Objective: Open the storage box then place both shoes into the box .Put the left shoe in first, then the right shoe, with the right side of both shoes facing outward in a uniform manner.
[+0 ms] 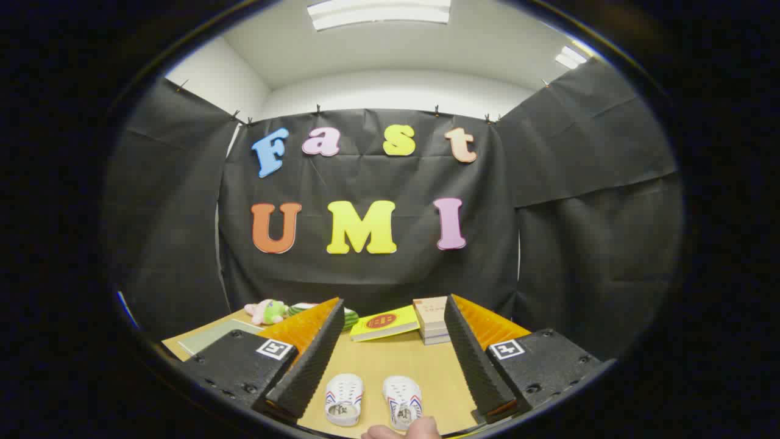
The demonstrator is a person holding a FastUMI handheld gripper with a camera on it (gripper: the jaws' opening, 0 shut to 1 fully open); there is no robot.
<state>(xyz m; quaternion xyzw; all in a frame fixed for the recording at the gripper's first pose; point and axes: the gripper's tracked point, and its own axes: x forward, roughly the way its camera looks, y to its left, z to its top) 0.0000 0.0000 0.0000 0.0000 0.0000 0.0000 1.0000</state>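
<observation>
Two small white shoes with red and blue side stripes stand side by side on the wooden table, toes pointing away from me. The left shoe (344, 399) and the right shoe (402, 399) both lie between my fingers, low and near me. My gripper (393, 317) is open, fingers spread wide, with nothing held. A person's fingertips (405, 430) touch the near end of the right shoe.
Beyond the fingers a yellow book (384, 323) lies flat, next to a short stack of books (431, 320). A plush toy (265, 311) and a green striped item (350, 317) sit at the table's far left. The black cloth wall closes the table (390, 363) at the back.
</observation>
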